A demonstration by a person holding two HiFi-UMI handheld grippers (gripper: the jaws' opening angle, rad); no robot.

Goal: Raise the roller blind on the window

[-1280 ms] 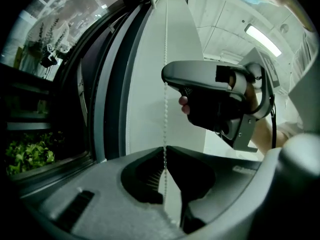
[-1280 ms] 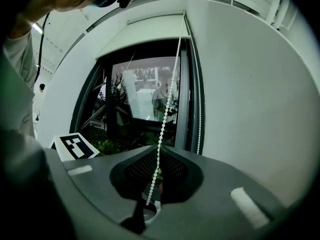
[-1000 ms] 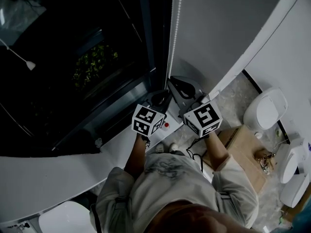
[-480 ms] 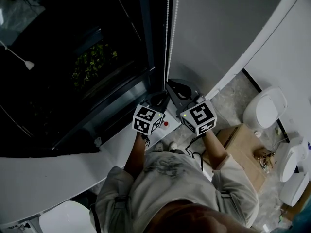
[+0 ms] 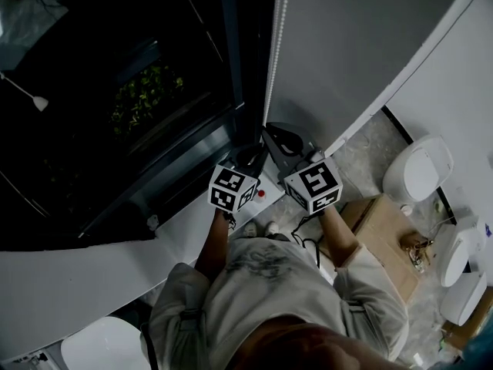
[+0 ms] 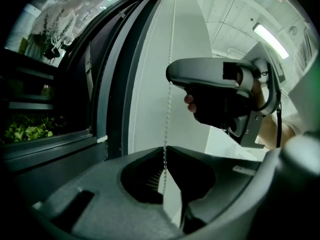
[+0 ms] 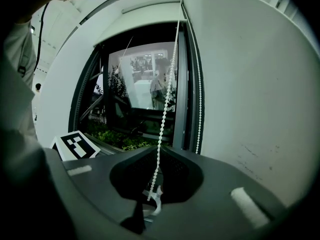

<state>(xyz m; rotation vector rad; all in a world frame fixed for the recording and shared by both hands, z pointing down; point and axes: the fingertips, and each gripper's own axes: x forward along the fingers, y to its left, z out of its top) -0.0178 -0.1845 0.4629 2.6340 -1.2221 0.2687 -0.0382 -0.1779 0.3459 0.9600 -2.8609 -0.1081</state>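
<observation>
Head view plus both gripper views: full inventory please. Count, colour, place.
window: one, dark frame, left of the wall
bead chain: two strands, white, hanging at the window's right edge
plants: one cluster, green, behind the glass
wall: one, pale grey, right of the window
cardboard box: one, brown, floor at right
rounded fixtures: three, white, floor at far right
person: one, light shirt, bottom centre
left tool: one, dark grey, shut on bead chain
right tool: one, dark grey, shut on bead chain
</observation>
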